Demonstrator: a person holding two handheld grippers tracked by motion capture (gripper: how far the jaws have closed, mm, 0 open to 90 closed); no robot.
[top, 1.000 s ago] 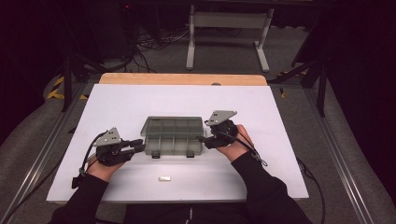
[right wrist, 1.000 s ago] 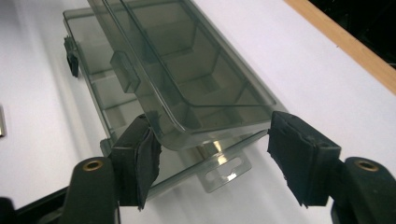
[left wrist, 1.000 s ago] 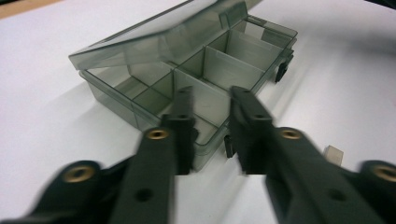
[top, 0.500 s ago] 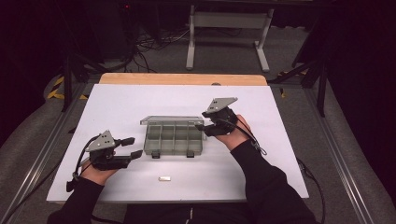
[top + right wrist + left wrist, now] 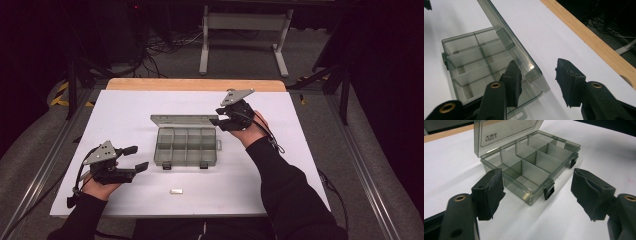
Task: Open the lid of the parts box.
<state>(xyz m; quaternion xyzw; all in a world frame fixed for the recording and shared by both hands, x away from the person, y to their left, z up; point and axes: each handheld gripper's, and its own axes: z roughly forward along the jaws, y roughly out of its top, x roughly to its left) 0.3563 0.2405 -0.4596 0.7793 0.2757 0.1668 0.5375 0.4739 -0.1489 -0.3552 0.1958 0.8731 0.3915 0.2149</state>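
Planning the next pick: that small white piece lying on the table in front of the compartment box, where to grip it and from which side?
Grip the small white piece across its short width, coming straight down. It lies flat with its long axis across the table, apart from the compartment box, so open jaws can probably straddle it. The left gripper is open and nearest. Its thickness is too small to judge.
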